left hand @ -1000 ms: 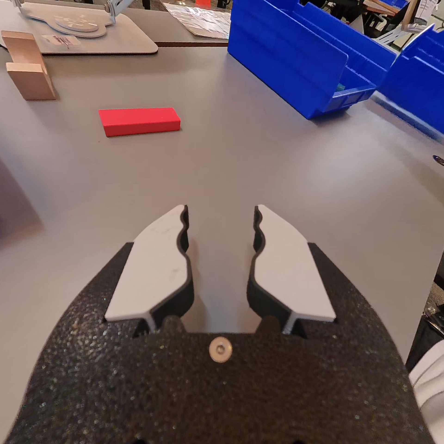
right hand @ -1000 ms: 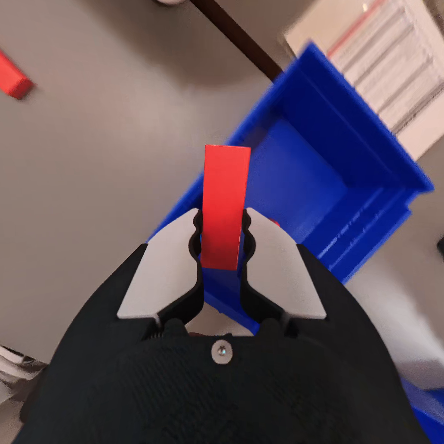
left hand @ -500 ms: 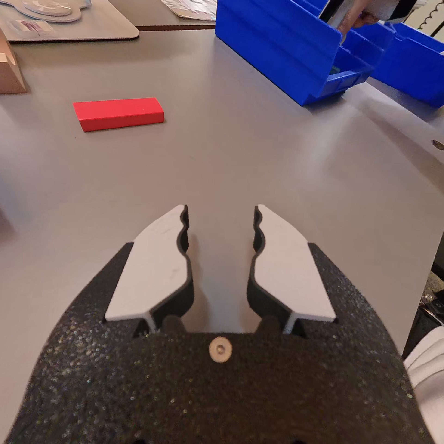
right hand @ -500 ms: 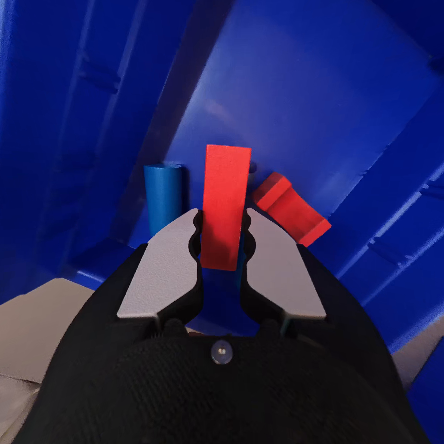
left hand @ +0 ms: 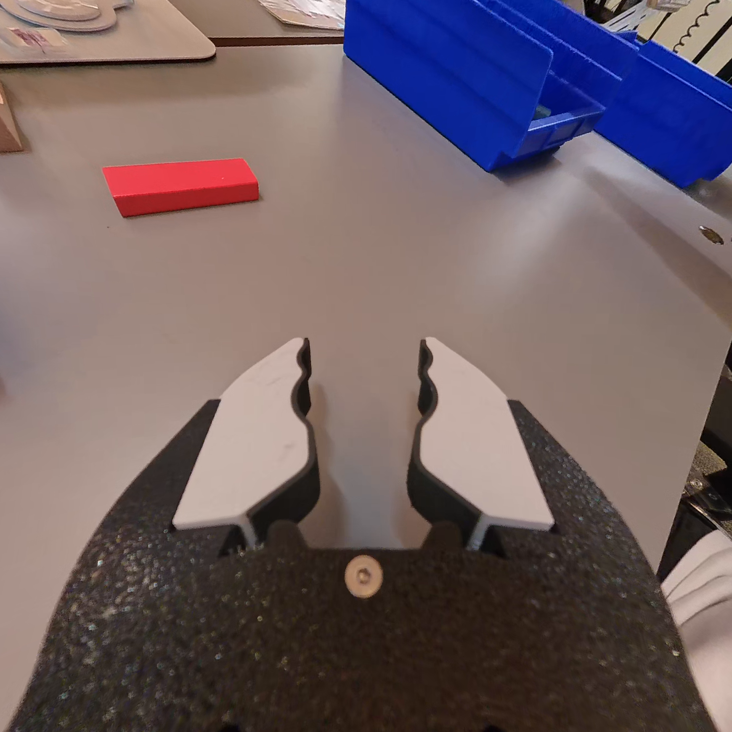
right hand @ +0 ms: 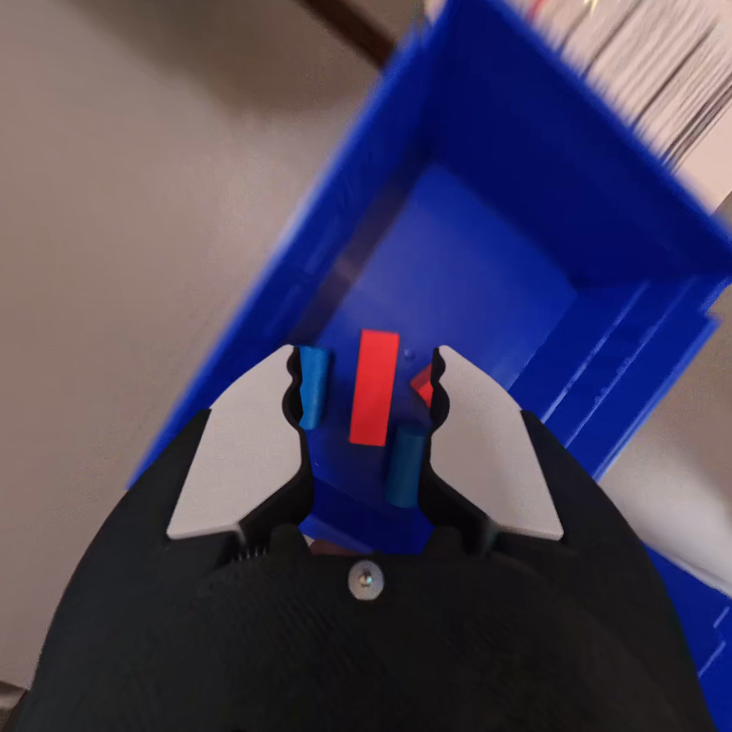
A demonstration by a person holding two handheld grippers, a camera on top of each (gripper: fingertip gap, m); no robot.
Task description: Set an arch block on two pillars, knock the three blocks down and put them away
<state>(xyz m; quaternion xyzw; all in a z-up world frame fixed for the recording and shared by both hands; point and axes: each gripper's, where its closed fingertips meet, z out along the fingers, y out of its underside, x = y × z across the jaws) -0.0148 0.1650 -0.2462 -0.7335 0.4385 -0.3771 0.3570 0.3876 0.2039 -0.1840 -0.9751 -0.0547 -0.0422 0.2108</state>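
Observation:
My right gripper is open and empty above a blue bin. A flat red block lies on the bin floor straight below the gap between the fingers. Two blue cylinders and another red piece lie beside it. My left gripper is open and empty, low over the grey table. A second flat red block lies on the table, ahead to its left. The blue bin shows at the back right.
A second blue bin stands right of the first. A tan mat lies at the back left and a wooden piece sits at the left edge. The table's right edge is close. The right wrist view is motion-blurred. The gap from one gripper's tips to the other's is roughly 40 cm.
My right gripper carried the red block over and into the blue bin, opened, let it go, and has drawn back up. The left gripper has shifted only slightly.

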